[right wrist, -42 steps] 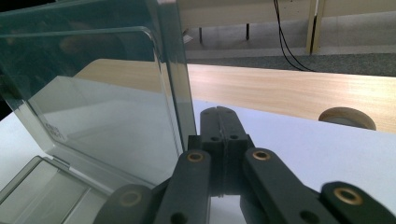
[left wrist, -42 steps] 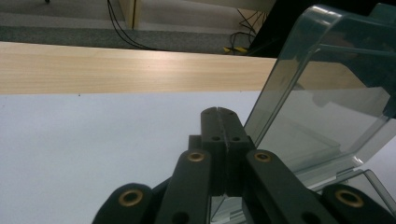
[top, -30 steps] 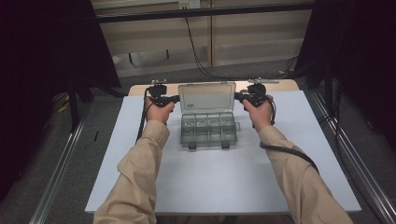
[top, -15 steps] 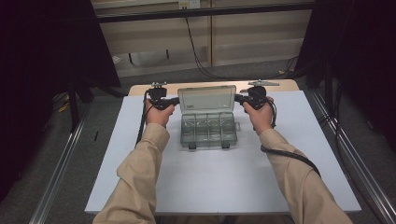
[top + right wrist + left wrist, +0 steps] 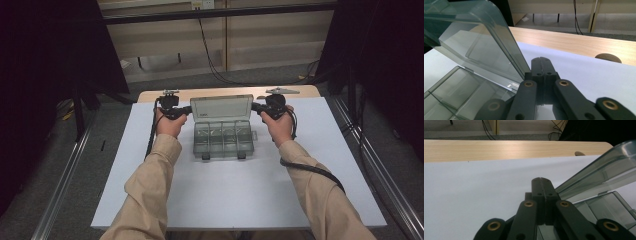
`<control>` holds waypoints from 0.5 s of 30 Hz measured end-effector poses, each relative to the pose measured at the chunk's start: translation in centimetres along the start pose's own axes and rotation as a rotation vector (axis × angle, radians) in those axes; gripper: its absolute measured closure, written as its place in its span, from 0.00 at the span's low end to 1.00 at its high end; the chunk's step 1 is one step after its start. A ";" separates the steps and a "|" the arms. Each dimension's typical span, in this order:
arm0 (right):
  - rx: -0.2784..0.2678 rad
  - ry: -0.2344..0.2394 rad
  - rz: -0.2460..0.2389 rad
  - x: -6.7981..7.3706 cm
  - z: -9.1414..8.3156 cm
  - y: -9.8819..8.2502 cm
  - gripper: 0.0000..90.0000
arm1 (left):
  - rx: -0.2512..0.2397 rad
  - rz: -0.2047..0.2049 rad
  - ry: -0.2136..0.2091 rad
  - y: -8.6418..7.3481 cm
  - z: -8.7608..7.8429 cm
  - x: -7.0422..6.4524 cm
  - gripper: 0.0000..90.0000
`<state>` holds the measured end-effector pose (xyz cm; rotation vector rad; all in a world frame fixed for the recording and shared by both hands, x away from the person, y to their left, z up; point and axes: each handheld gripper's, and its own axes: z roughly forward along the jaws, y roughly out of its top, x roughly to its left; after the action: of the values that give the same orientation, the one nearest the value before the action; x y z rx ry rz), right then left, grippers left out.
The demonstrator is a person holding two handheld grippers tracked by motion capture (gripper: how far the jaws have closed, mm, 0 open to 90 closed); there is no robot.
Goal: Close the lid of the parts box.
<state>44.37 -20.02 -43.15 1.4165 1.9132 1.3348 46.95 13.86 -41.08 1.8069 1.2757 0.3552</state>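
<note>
Beige sleeves (image 5: 150, 195): nearest, coming in from the bottom edge, one on each forearm.
White sheet (image 5: 225, 190): covers most of the wooden table (image 5: 150, 94); bare in front of the box.
Clear plastic compartment box (image 5: 223, 138): in the middle of the sheet, between both hands; small divided cells, no parts seen inside.
Two latches (image 5: 206, 156): on the near edge of the box, undone.
Lid (image 5: 221, 107): up and leaning back, hinged on the far side; standing, not lying flat.
Left hand (image 5: 170, 125): just left of the box, near its back corner.
Left gripper (image 5: 186, 109): jaws pressed tight together, nothing between them; tip right by the left edge of the lid, touching or not cannot be told.
Right hand (image 5: 280, 125): just right of the box, near its other back corner.
Right gripper (image 5: 256, 106): jaws closed too, nothing held; tip right beside the right edge of the lid.
Step now, likely: steadying or moving the lid with both closed tips.
Doing it well: push both side edges evenly and slowly, keep tips low near the hinge, avoid sliding the box on the sheet, avoid twisting the thin lid.
Far behind: bare wood strip, then floor and black cables (image 5: 212, 65).
</note>
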 end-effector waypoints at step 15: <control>-0.002 0.000 -0.020 0.7 -1.0 -1.0 1.00 | -0.004 0.003 0.004 -1.2 -0.8 -0.5 1.00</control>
<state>42.87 -19.89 -43.45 1.3929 1.9206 1.3264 45.42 13.92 -41.43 1.8053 1.2742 0.3625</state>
